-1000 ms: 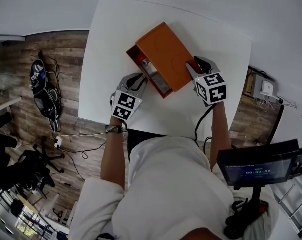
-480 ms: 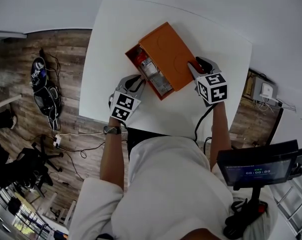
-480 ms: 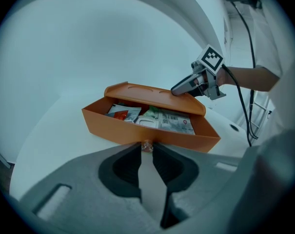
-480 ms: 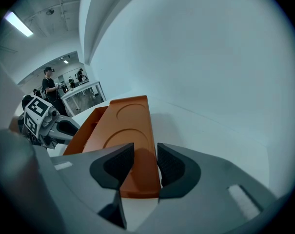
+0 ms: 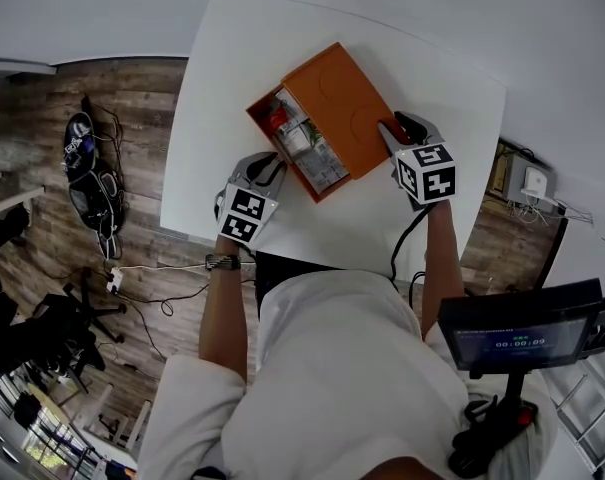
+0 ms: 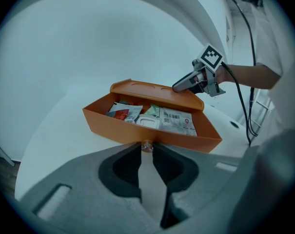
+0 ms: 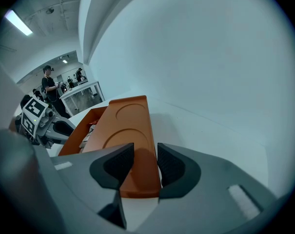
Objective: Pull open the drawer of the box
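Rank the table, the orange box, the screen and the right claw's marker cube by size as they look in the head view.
1. table
2. box and screen: they look alike, and the screen sits nearer the camera, so I won't rank them
3. marker cube

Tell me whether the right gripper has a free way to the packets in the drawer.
Probably yes: the drawer stands open, its packets uncovered; from the right gripper only the low orange box lies between.

White table (image 5: 222,118): orange box (image 5: 344,103) on it, drawer (image 5: 300,151) out.
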Tool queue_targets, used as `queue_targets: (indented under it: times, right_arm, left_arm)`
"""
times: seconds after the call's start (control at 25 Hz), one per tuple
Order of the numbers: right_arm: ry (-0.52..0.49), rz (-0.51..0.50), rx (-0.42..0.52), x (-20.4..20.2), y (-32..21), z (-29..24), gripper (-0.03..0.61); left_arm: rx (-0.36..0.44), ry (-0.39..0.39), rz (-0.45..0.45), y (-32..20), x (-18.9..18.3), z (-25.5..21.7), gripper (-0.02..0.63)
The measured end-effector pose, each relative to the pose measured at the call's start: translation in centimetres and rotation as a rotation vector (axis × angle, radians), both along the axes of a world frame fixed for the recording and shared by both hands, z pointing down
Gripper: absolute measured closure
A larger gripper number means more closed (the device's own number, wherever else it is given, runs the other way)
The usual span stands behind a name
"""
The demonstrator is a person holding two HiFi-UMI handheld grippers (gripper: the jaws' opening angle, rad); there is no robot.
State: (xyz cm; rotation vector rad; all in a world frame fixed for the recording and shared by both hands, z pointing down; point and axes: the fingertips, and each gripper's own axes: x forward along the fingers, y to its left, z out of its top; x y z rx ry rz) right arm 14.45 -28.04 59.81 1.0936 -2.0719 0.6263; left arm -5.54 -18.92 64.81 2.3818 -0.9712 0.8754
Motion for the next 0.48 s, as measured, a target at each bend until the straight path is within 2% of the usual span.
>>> queue_targets:
  times: [0.48]
  right_arm:
    - [-0.004,0.02,0.004,0.35,-0.24,0.53,0.422]
  left_arm:
    - [-0.01,-0.015,-0.011,0.42,-0.56,0.77,0.535]
